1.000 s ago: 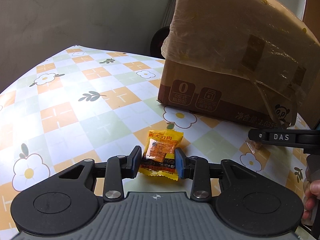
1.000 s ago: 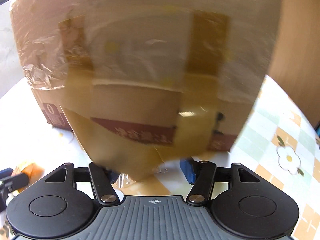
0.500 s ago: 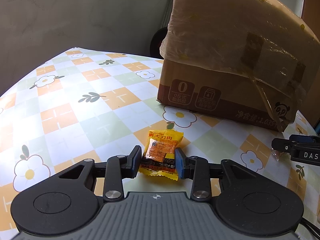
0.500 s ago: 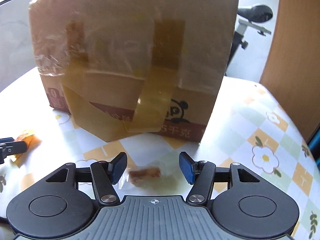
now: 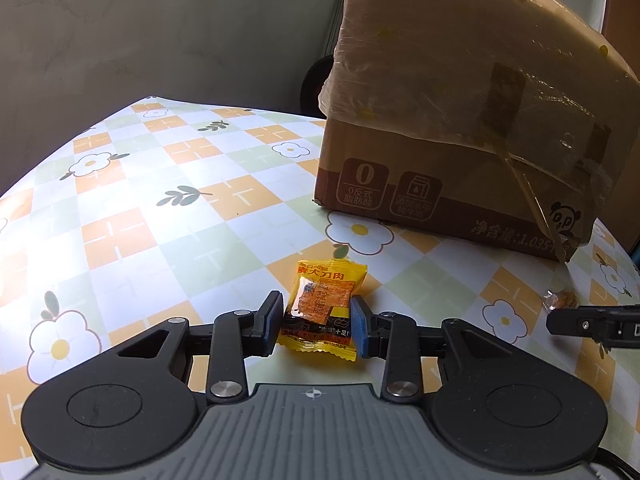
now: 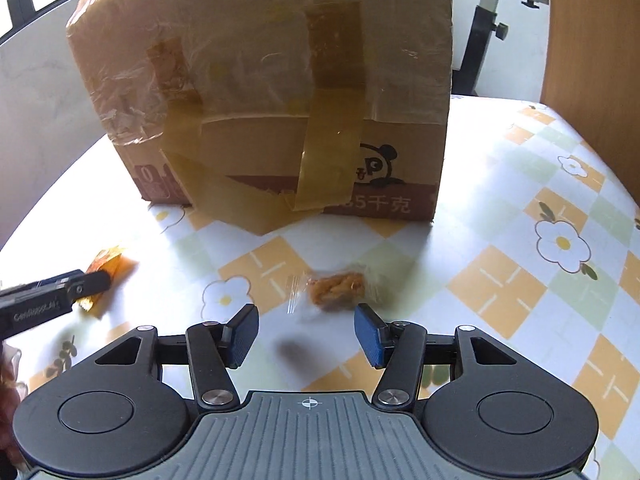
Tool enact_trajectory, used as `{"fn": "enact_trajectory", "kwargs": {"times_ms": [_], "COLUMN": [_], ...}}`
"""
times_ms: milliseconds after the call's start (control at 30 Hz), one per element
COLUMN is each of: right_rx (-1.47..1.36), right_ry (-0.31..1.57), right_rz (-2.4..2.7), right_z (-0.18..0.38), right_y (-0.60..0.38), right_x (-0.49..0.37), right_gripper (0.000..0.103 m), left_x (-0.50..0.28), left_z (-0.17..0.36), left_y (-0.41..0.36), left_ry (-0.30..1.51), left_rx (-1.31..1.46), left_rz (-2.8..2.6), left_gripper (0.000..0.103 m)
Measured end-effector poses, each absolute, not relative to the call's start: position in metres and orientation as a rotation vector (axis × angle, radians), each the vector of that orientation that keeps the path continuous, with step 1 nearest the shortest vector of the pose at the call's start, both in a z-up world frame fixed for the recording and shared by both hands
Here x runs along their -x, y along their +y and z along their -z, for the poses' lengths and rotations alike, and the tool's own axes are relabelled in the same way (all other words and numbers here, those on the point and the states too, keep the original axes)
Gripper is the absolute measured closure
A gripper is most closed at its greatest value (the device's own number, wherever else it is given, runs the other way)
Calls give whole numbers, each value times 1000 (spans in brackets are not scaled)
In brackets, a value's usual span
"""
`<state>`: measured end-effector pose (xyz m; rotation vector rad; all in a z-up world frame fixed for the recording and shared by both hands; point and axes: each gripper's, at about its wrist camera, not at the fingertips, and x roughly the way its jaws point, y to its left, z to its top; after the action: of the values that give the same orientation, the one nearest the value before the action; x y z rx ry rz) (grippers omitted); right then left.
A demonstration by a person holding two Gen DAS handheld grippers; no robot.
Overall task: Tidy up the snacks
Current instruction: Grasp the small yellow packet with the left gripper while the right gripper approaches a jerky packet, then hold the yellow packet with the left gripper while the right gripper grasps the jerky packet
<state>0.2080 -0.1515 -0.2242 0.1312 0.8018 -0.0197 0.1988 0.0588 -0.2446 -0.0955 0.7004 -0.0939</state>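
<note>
My left gripper [image 5: 314, 320] is shut on a small yellow snack packet [image 5: 324, 300], which rests on the flowered tablecloth. The right wrist view shows the same packet [image 6: 108, 264] at the far left, held by the left gripper. A brown snack in a clear wrapper [image 6: 336, 290] lies on the cloth just past the tips of my right gripper [image 6: 306, 328]. Its jaws are closing, but the pads do not touch the snack. The left wrist view shows this brown snack [image 5: 560, 300] at the right edge, beside a finger of the right gripper [image 5: 592, 322].
A large cardboard box [image 6: 280, 100], wrapped in plastic film and brown tape, stands at the back of the table [image 5: 120, 200]. A loose tape flap [image 6: 324, 184] hangs down its front. A wooden panel [image 6: 592, 40] rises at the right.
The right gripper has drawn back from the box, so the brown snack now lies in plain view before its tips. Its jaws have narrowed a little. The left gripper and its packet have not moved.
</note>
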Motion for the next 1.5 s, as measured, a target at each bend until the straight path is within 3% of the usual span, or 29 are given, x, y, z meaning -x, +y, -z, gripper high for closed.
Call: {"fn": "enact_trajectory", "kwargs": {"times_ms": [633, 1067, 1500], "right_rx": [141, 53, -34], "right_ry": [763, 654, 645], "right_rz": [-77, -153, -197], "right_z": [232, 242, 241], "right_y": [-151, -173, -186], "right_x": [-215, -208, -206], "right_gripper": [62, 84, 85], "left_x": [-198, -199, -209], "left_z": [246, 246, 242], "left_y": [59, 55, 47], "left_ry": [695, 706, 772], "left_rx": [79, 33, -37], "left_rz": [87, 81, 67], "left_gripper": [65, 65, 64]}}
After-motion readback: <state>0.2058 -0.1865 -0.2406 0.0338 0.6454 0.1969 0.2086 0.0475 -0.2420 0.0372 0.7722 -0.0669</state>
